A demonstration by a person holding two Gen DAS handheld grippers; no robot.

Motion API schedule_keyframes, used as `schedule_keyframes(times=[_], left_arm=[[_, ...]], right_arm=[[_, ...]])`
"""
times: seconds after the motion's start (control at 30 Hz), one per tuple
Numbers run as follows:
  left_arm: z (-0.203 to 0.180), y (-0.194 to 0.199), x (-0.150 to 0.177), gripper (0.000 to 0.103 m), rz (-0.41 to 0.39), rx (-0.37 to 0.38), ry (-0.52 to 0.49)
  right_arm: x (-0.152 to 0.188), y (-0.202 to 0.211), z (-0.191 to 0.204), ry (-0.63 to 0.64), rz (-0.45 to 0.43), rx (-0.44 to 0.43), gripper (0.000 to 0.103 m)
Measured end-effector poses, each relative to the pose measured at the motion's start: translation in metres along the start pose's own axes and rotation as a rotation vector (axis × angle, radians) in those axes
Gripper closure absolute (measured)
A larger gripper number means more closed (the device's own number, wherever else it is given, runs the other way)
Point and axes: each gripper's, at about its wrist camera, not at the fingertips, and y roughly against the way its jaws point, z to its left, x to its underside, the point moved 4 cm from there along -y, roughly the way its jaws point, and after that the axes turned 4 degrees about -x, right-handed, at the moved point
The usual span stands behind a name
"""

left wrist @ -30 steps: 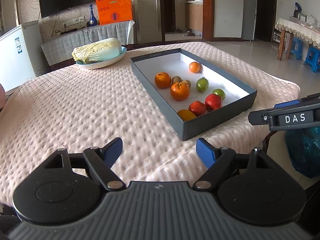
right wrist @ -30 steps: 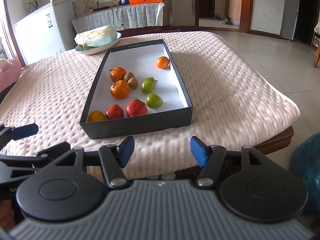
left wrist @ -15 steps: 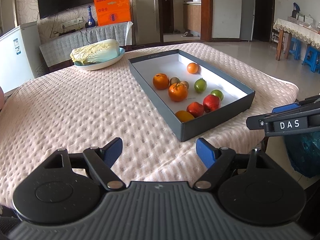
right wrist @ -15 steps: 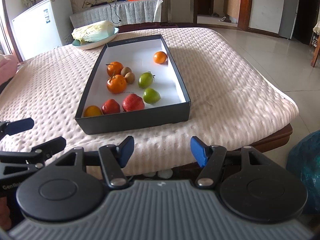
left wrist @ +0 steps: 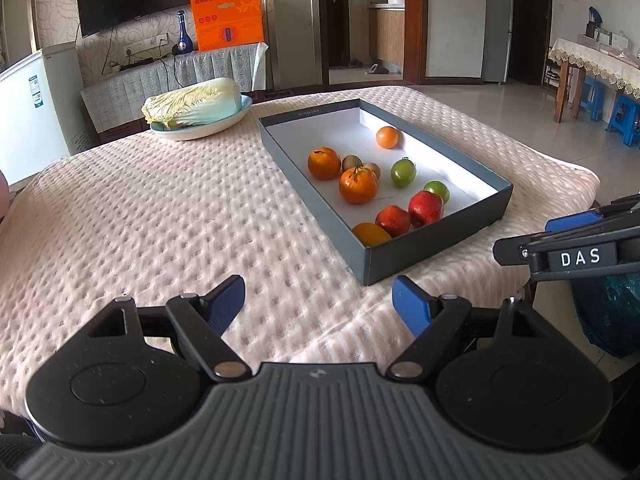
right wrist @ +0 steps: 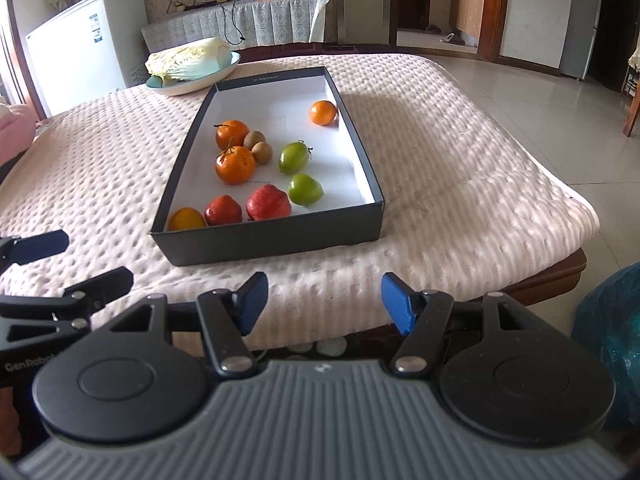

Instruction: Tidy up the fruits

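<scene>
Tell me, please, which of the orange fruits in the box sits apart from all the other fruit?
The small orange at the far right wall of the box; the other three orange fruits lie among the kiwis and red fruits on the left.

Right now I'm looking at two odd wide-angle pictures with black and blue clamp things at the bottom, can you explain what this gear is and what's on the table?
No robot here: a person holds a two-finger tool in each hand, and each tool carries a fisheye camera looking forward along its fingers. One picture comes from the left tool, the other from the right tool. Both stand open and hold nothing.

Ahead, on a table with a pink quilted cover, lies a shallow dark box. Inside are oranges, two red fruits, two green fruits and two small brown ones. Beyond it, a cabbage rests on a plate. Each tool also shows at the edge of the other's picture.
</scene>
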Motion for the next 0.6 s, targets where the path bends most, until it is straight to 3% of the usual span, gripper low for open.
schedule_keyframes(times=[0.6], left_arm=[[0.0017, -0.0093, 0.0041, 0.019, 0.031, 0.002, 0.009]], right_arm=[[-0.001, 0.0027, 0.0, 0.002, -0.008, -0.01, 0.038]])
